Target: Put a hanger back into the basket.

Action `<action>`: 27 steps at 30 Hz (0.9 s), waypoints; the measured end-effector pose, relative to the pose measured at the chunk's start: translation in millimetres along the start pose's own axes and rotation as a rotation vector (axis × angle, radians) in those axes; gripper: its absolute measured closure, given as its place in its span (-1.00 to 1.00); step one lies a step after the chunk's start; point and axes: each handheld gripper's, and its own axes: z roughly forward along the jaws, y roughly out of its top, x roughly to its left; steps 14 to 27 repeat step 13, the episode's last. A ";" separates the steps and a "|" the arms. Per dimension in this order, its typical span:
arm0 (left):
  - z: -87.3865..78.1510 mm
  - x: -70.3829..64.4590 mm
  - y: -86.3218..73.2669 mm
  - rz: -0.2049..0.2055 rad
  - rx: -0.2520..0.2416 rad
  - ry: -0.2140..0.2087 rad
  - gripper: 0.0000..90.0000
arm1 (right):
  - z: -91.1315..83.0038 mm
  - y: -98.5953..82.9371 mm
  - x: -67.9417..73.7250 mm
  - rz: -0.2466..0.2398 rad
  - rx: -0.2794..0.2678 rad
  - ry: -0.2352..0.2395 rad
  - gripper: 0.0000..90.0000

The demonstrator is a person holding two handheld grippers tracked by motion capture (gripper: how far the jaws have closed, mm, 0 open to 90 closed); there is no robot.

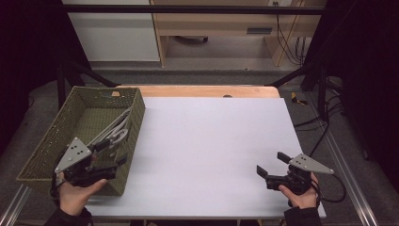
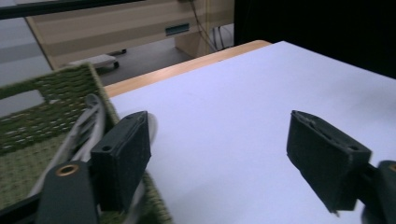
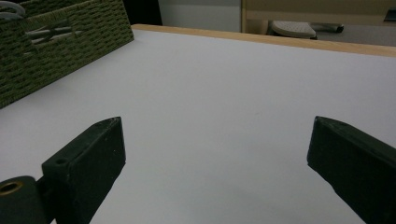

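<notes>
High view: white table point(image 1: 207, 155), then a green woven basket point(image 1: 61, 136) around the left gripper point(image 1: 110, 157), whose jaws stand wide over its near right wall. Pale grey hangers point(image 1: 113, 129) lie just ahead, slanted against that wall, thin and looped. Judgement: lower squarely onto one bar before closing. Right gripper point(image 1: 270, 165) is wide too, holding nothing, well apart.

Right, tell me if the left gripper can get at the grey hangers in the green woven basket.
Probably yes. The left gripper hovers open at the green woven basket near its right wall, and the grey hangers lie just ahead against that wall, uncovered from above.
</notes>
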 end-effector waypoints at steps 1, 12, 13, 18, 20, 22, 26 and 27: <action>2.1 -2.3 -1.9 -0.007 0.003 -0.010 -0.60 | -0.2 -0.1 0.0 0.002 0.000 0.000 -0.90; 29.0 -18.4 -26.3 -0.013 0.037 -0.079 -0.71 | -3.7 1.5 0.7 -0.011 -0.007 -0.004 -0.91; 29.9 -19.0 -27.5 -0.018 0.038 -0.087 -0.72 | -4.0 1.5 0.2 -0.012 -0.008 -0.004 -0.91; 29.9 -19.0 -27.5 -0.018 0.038 -0.087 -0.72 | -4.0 1.5 0.2 -0.012 -0.008 -0.004 -0.91; 29.9 -19.0 -27.5 -0.018 0.038 -0.087 -0.72 | -4.0 1.5 0.2 -0.012 -0.008 -0.004 -0.91; 29.9 -19.0 -27.5 -0.018 0.038 -0.087 -0.72 | -4.0 1.5 0.2 -0.012 -0.008 -0.004 -0.91; 29.9 -19.0 -27.5 -0.018 0.038 -0.087 -0.72 | -4.0 1.5 0.2 -0.012 -0.008 -0.004 -0.91; 29.9 -19.0 -27.5 -0.018 0.038 -0.087 -0.72 | -4.0 1.5 0.2 -0.012 -0.008 -0.004 -0.91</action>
